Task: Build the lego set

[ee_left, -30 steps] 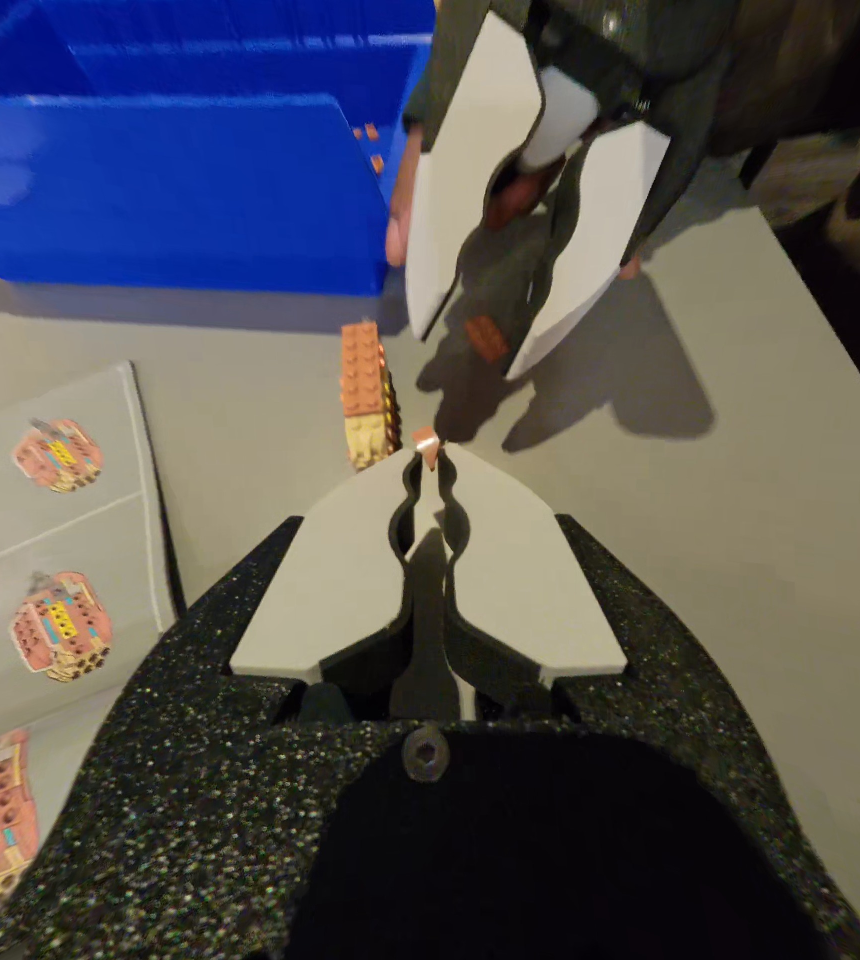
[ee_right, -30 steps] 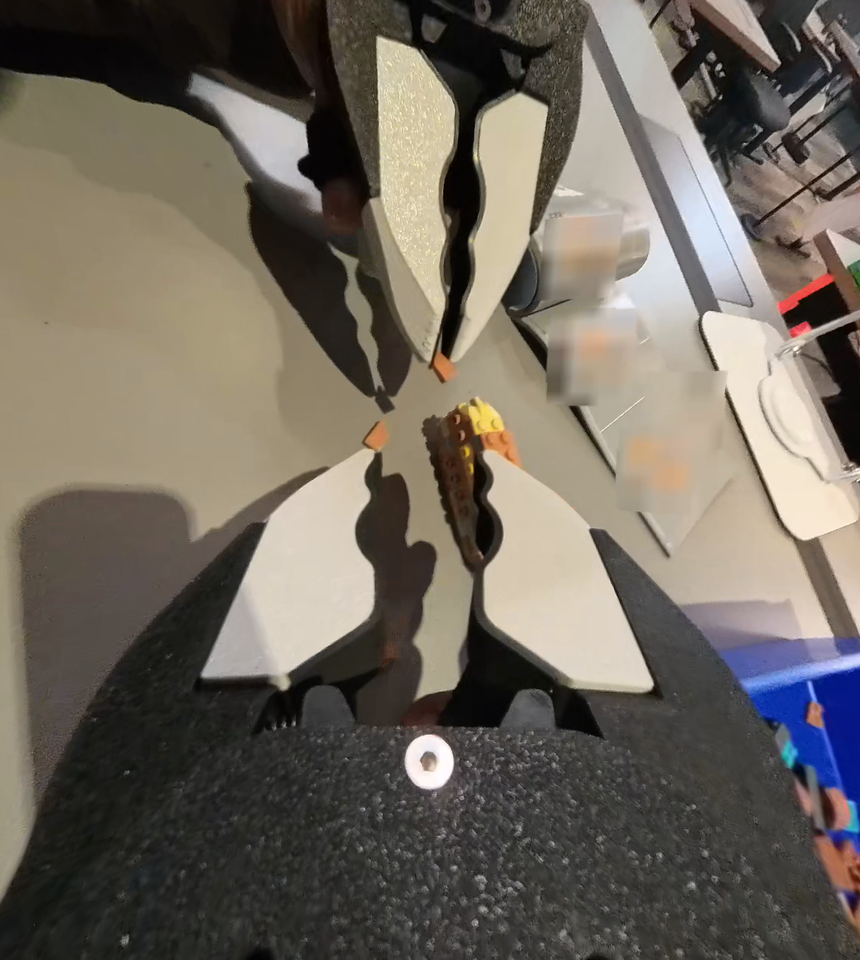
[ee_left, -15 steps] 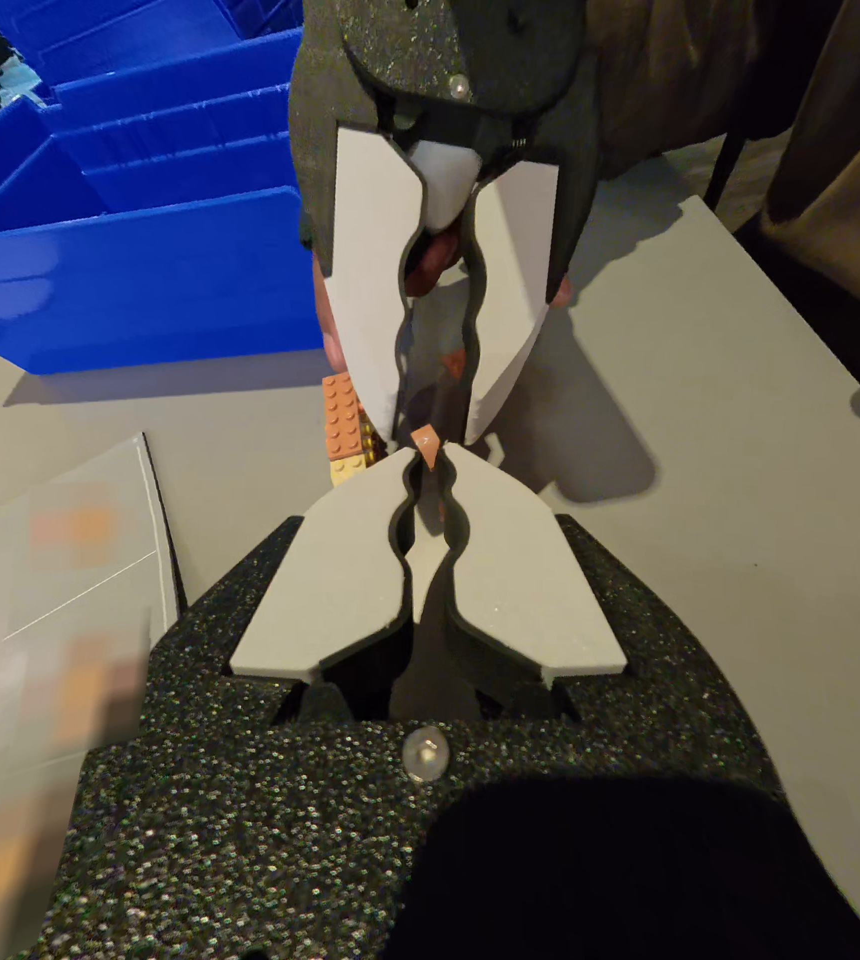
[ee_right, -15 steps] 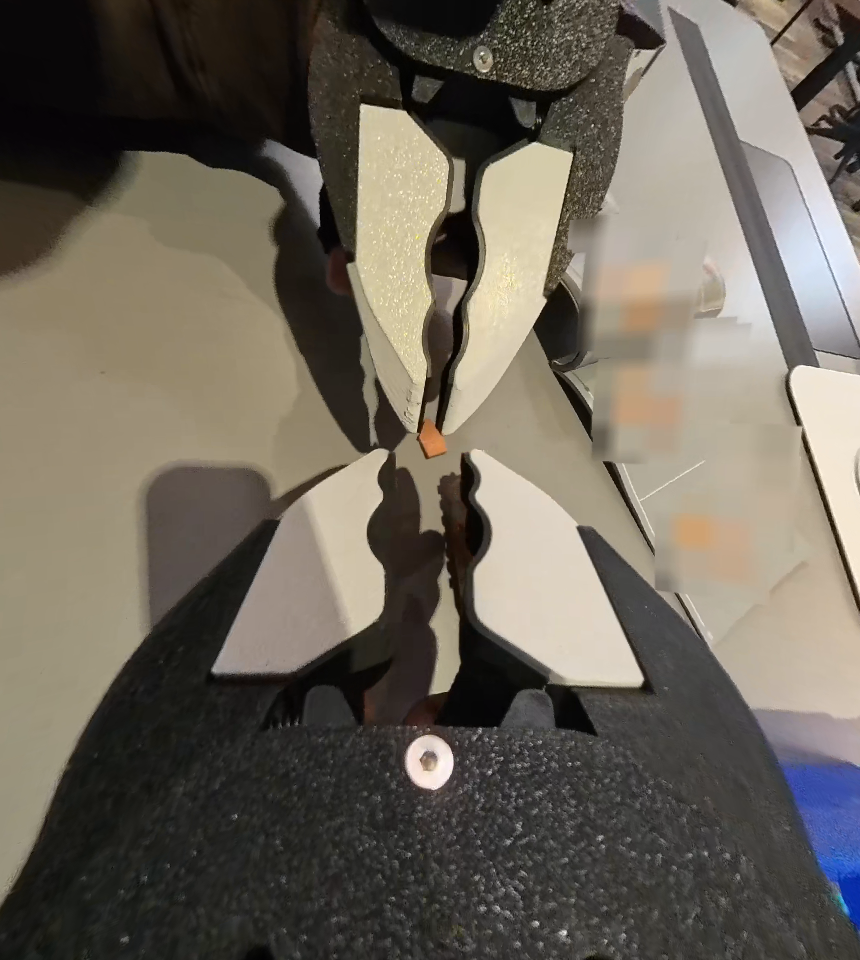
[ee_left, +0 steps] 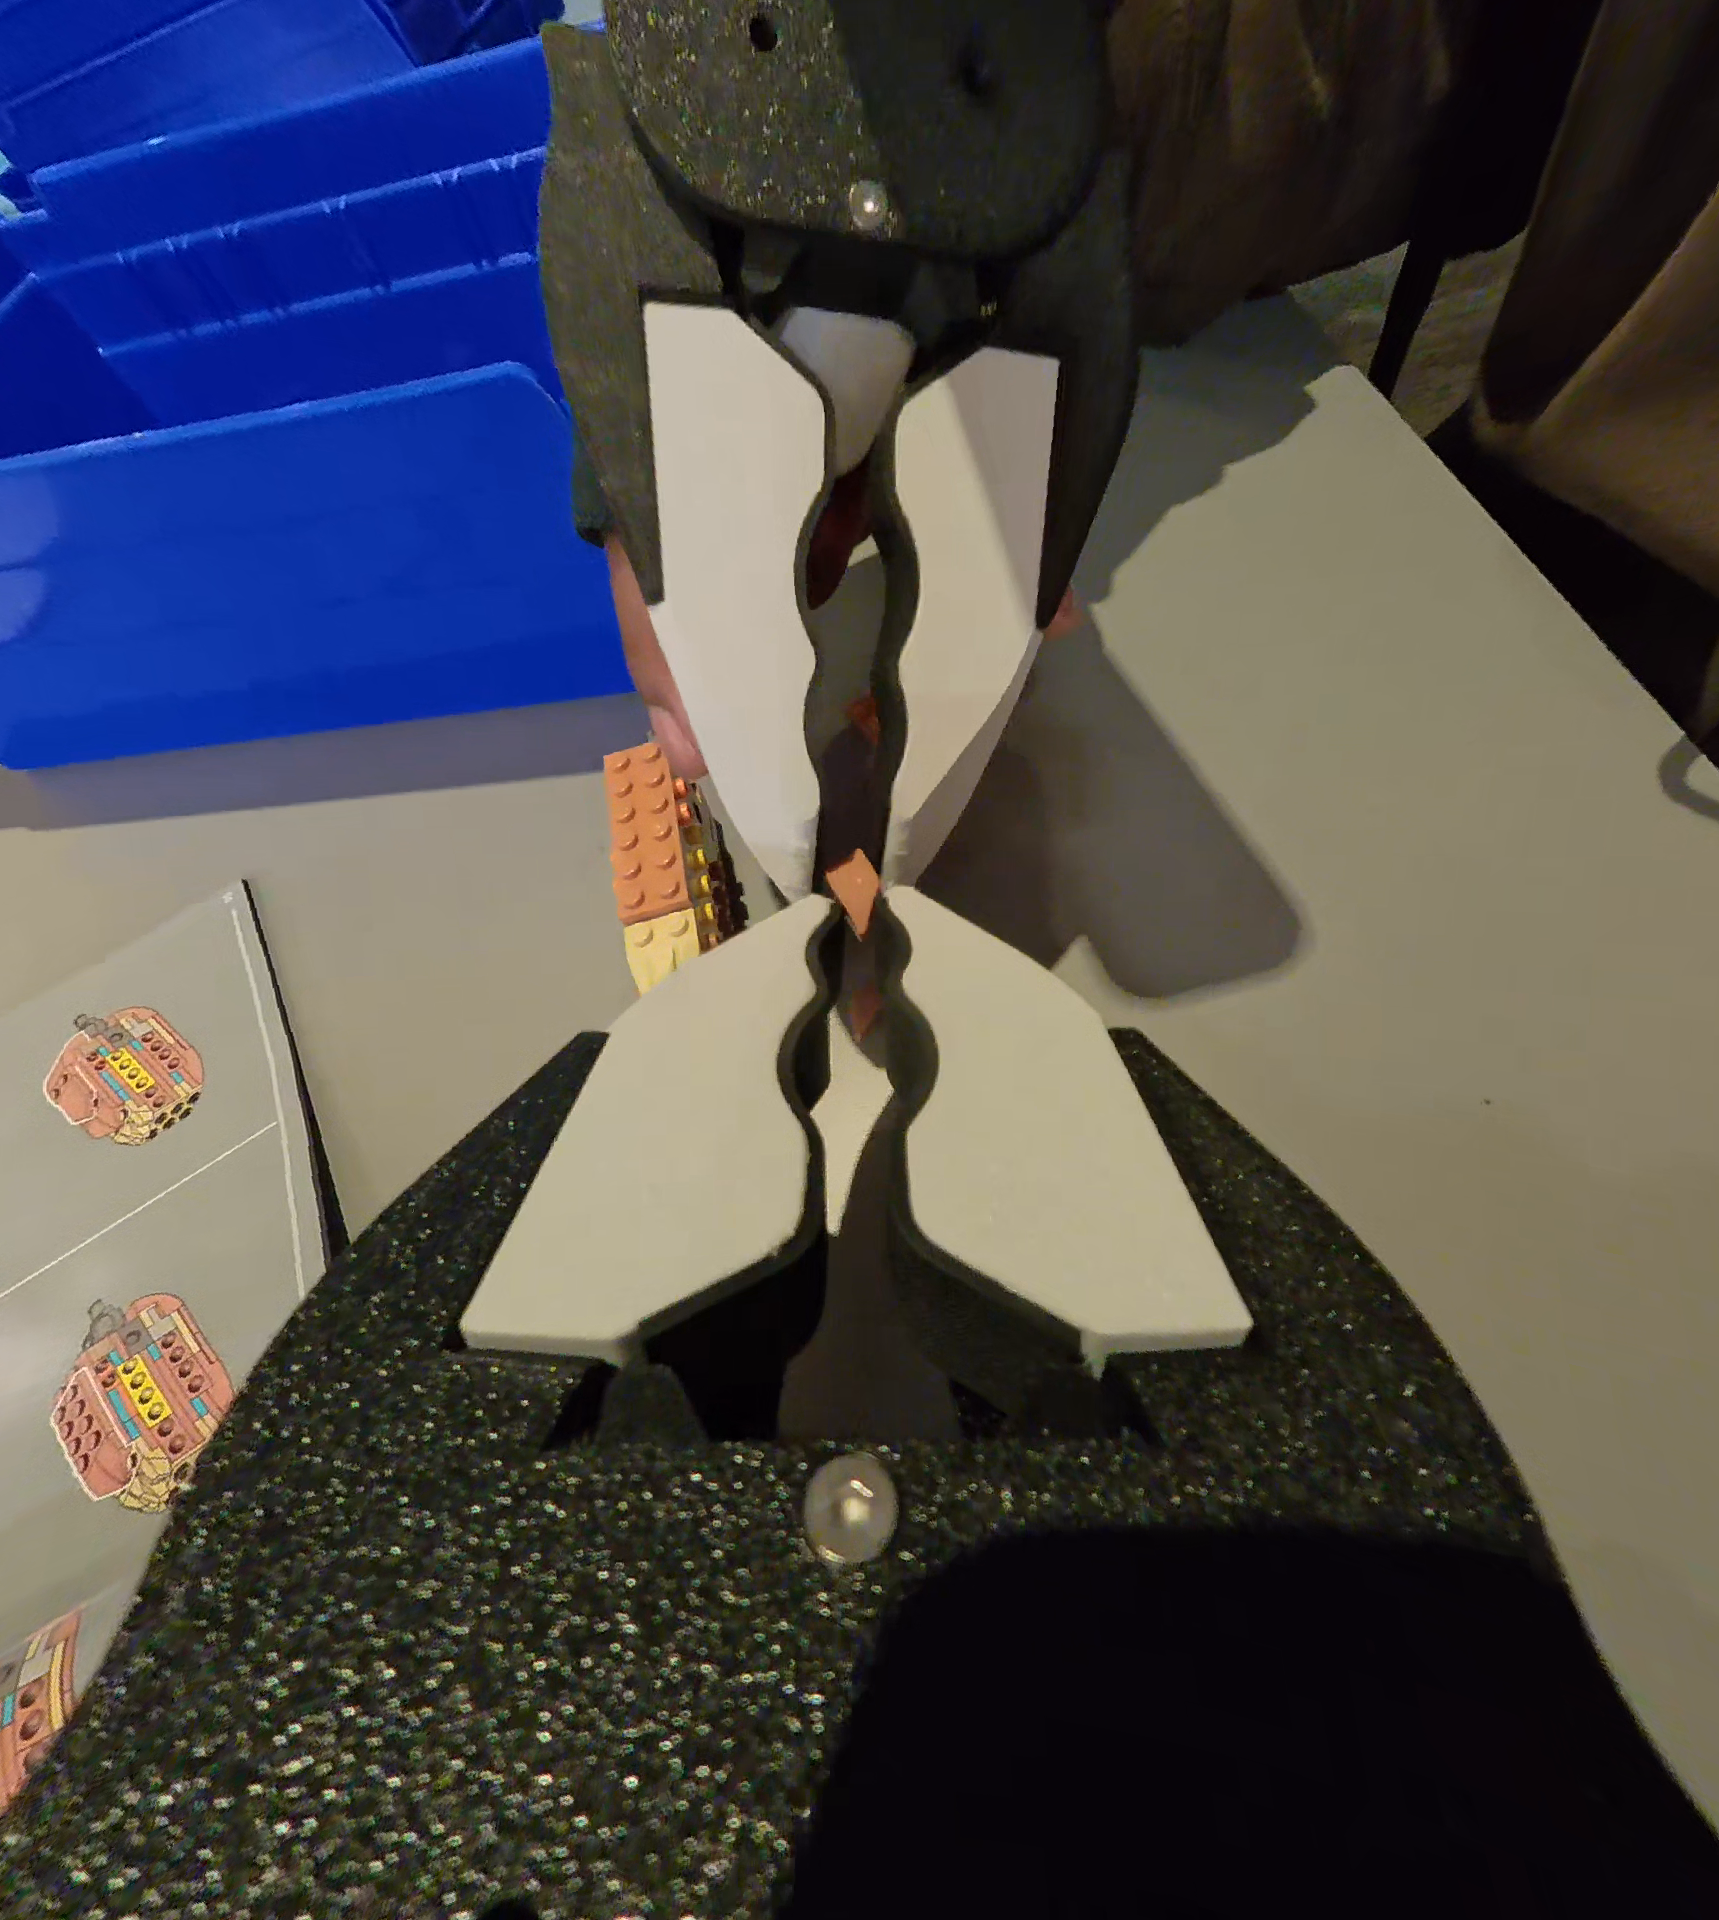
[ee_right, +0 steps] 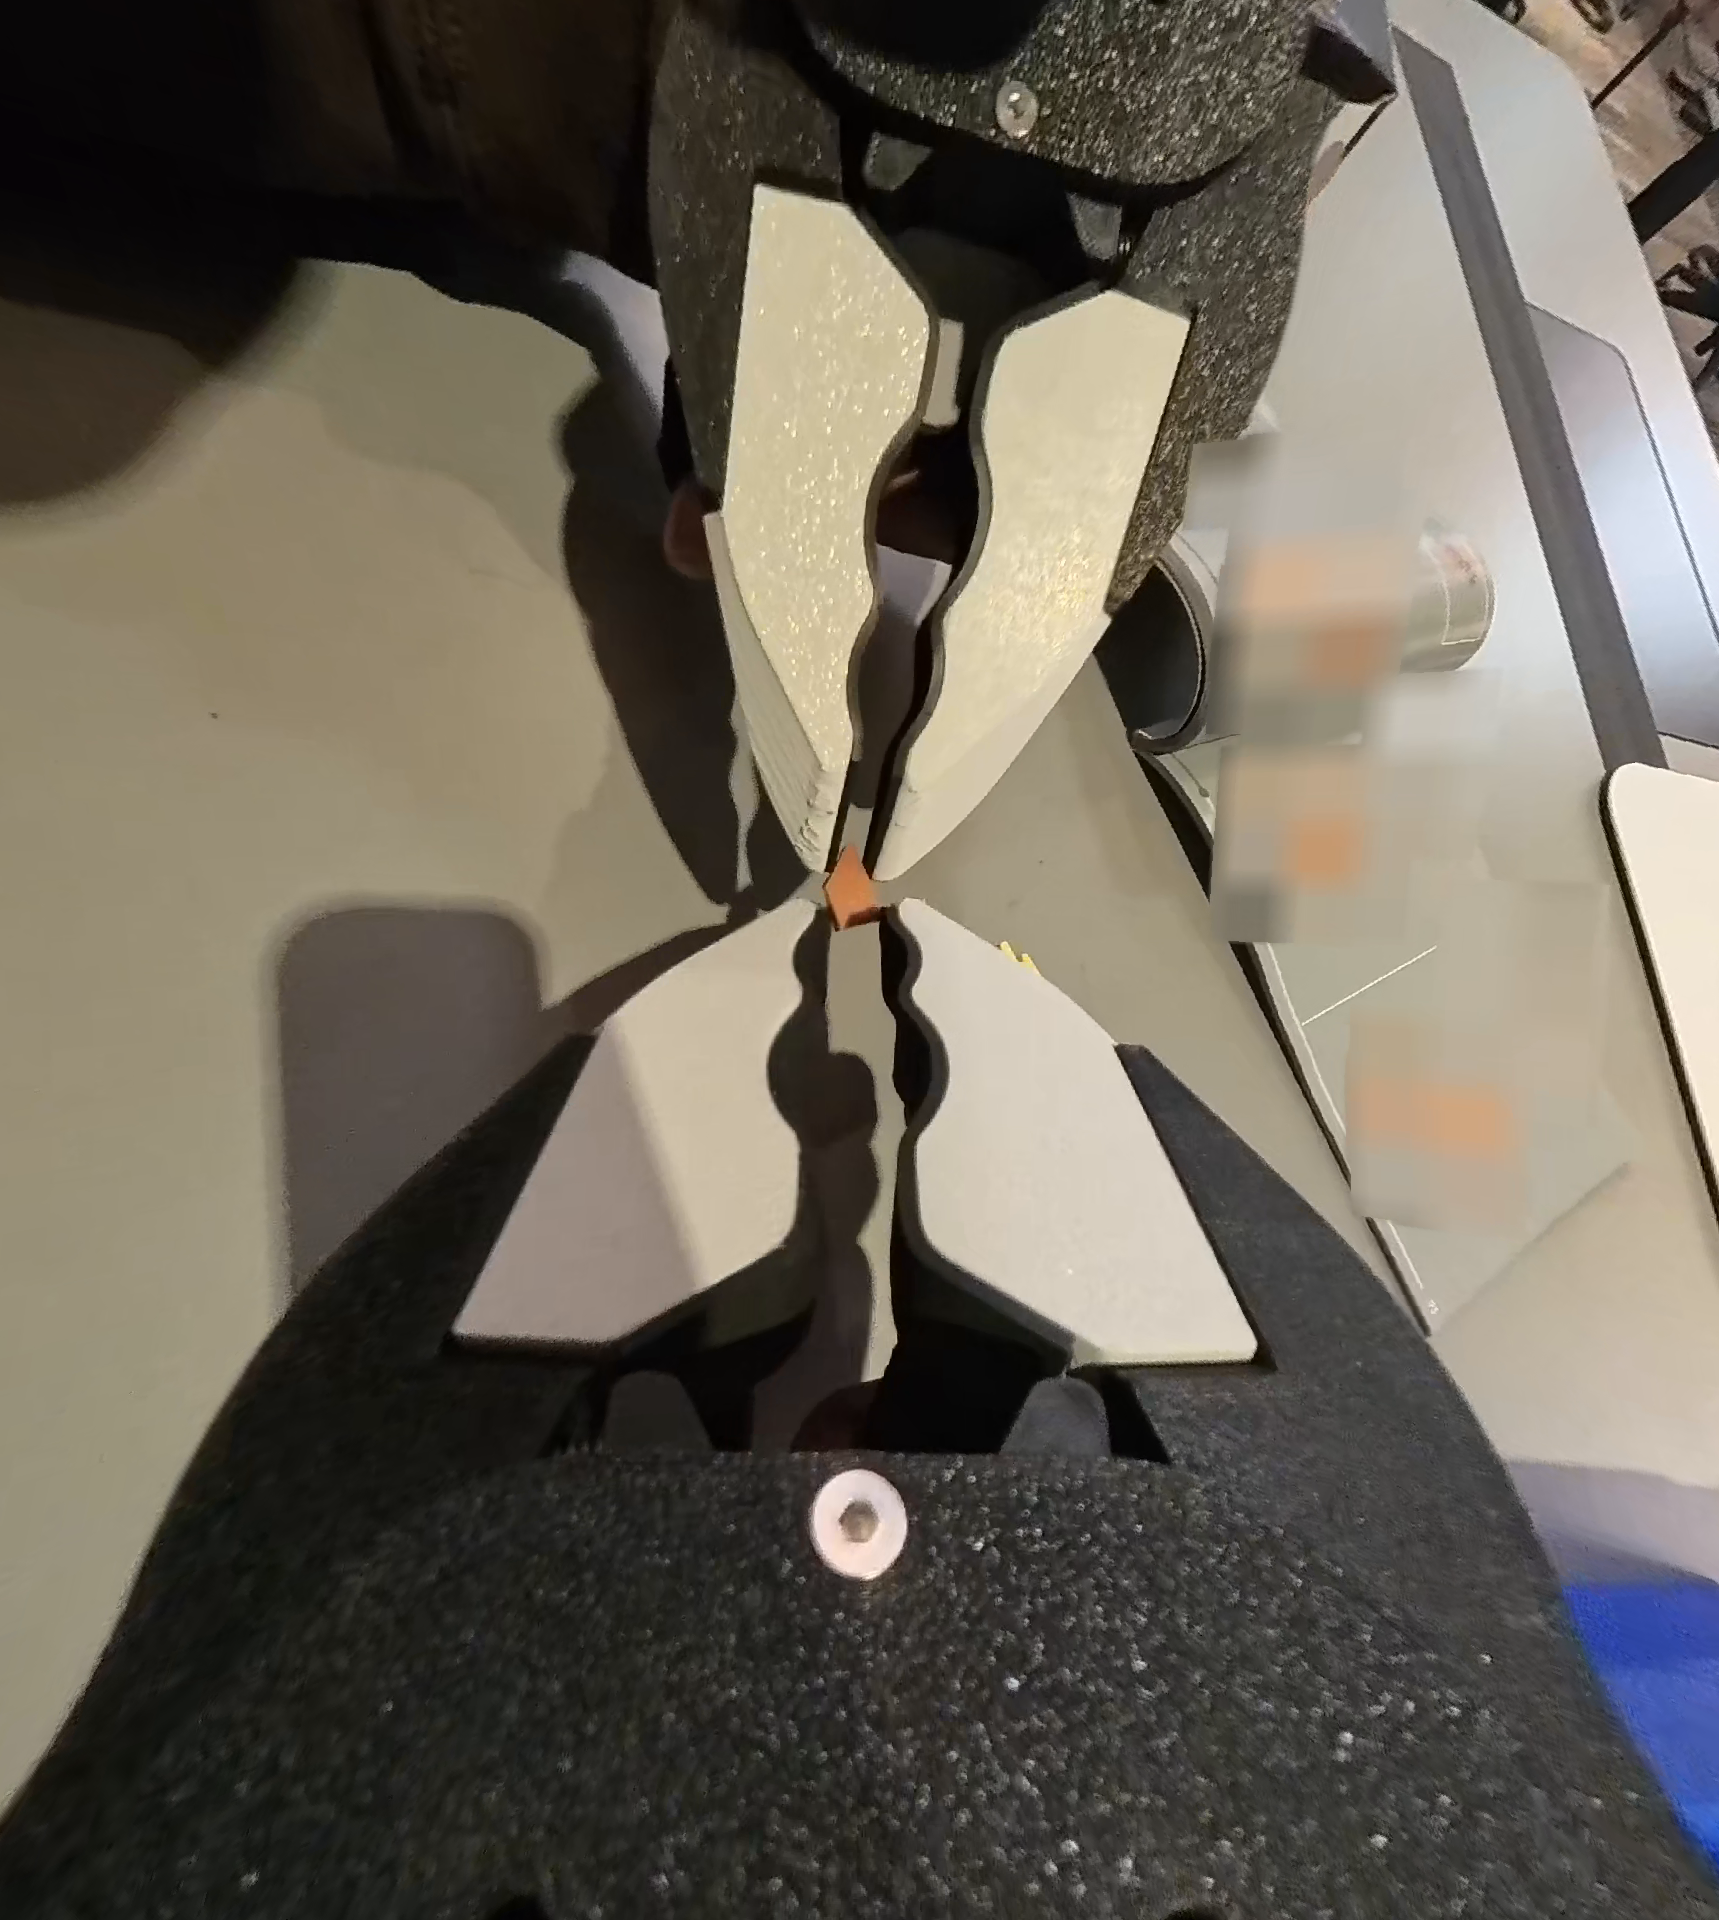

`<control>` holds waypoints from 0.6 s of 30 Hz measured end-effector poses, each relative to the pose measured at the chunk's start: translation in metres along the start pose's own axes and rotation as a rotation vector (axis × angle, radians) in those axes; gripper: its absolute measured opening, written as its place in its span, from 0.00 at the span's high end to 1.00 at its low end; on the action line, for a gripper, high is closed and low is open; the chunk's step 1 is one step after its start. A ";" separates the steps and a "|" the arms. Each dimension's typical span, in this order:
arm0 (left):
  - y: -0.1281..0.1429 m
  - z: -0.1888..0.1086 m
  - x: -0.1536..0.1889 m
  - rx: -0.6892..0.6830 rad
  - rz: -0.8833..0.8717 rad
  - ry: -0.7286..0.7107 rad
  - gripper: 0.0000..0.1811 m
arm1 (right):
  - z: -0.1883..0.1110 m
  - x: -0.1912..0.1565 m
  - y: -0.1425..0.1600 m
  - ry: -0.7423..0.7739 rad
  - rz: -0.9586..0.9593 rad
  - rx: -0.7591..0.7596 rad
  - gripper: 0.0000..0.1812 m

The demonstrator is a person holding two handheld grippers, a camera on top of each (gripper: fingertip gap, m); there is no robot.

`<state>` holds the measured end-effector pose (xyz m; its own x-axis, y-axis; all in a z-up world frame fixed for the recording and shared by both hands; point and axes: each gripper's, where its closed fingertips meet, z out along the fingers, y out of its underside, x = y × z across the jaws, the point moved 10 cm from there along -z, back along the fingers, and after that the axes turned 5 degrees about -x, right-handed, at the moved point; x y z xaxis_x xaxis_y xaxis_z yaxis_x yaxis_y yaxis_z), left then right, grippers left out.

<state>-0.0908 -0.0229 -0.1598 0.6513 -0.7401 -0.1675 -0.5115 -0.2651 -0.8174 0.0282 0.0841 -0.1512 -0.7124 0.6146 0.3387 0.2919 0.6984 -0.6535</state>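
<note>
Grey table [ee_left: 1406,790] carries everything, with blue bins [ee_left: 242,561] stacked along its far left edge in the left wrist view and a grey instruction booklet [ee_left: 107,1164] with printed model pictures lying on the near left. Between the bins and the booklet stands the partly built brick model [ee_left: 652,862], orange on top and tan at the near end, just left of the two claws. Those claws meet tip to tip above the table: the left claw [ee_left: 860,920] is clenched on a small orange piece [ee_left: 857,896] at its very tips, and the right claw [ee_right: 850,914] faces it with its tips nearly closed beside that same piece [ee_right: 850,899]; whether it also grips the piece I cannot tell
</note>
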 end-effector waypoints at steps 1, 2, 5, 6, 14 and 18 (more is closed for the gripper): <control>0.000 0.000 0.000 -0.002 -0.001 -0.002 0.97 | 0.000 0.000 0.000 -0.001 0.007 0.004 0.95; 0.000 0.000 0.000 -0.003 -0.002 -0.003 0.97 | 0.000 0.000 0.001 -0.001 0.010 0.005 0.95; 0.001 0.001 -0.001 -0.009 -0.004 -0.005 0.97 | 0.001 0.000 0.001 0.005 0.011 -0.001 0.95; 0.001 0.001 -0.001 -0.012 -0.005 -0.005 0.97 | 0.002 0.000 0.002 0.007 0.013 -0.004 0.95; 0.001 0.001 -0.002 0.000 -0.025 -0.012 0.97 | 0.000 -0.001 0.002 0.033 0.037 0.002 0.95; 0.001 0.001 -0.003 0.007 -0.042 -0.024 0.94 | -0.001 -0.002 0.003 0.038 0.061 0.011 0.95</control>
<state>-0.0931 -0.0206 -0.1607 0.6854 -0.7133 -0.1461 -0.4798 -0.2915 -0.8275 0.0309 0.0852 -0.1530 -0.6686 0.6697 0.3232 0.3268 0.6550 -0.6813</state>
